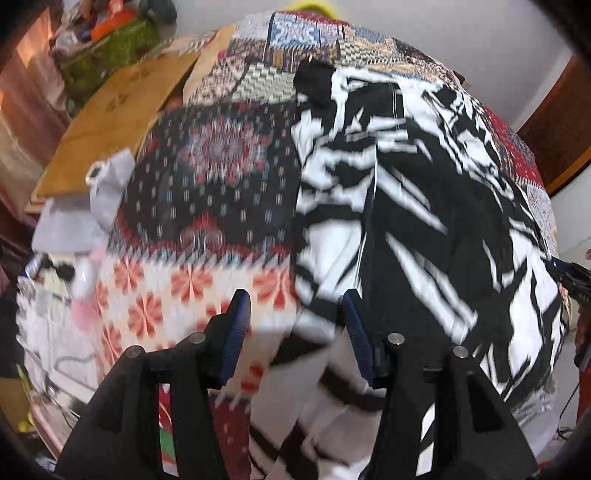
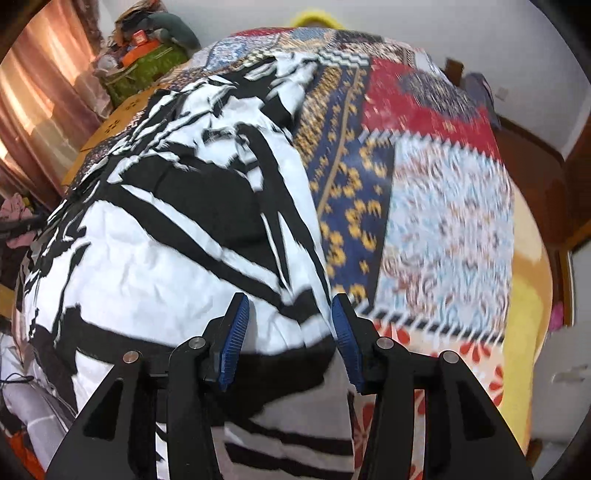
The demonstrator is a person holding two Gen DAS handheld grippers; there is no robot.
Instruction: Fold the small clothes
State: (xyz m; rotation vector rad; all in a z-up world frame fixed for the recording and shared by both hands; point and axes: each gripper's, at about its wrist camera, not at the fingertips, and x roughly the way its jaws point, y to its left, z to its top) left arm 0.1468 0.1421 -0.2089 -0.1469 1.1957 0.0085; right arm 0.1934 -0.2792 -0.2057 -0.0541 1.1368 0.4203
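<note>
A black-and-white patterned garment (image 1: 406,203) lies spread flat on a patchwork quilt (image 1: 221,155). In the left wrist view my left gripper (image 1: 295,314) hovers over the garment's left edge near its near corner. It is open, its blue pads apart, with no cloth pinched between them. In the right wrist view the same garment (image 2: 166,240) fills the left half, and the quilt (image 2: 443,203) shows bare to its right. My right gripper (image 2: 289,306) is over the garment's right edge near the near corner. It is open as well and grips nothing.
A cardboard sheet (image 1: 110,122) and a green bag (image 1: 107,55) of clutter sit beyond the quilt's left side. Grey and white cloths (image 1: 107,184) lie at its left edge. A yellow rim (image 2: 314,18) shows at the far end, and wooden furniture (image 2: 532,147) stands at the right.
</note>
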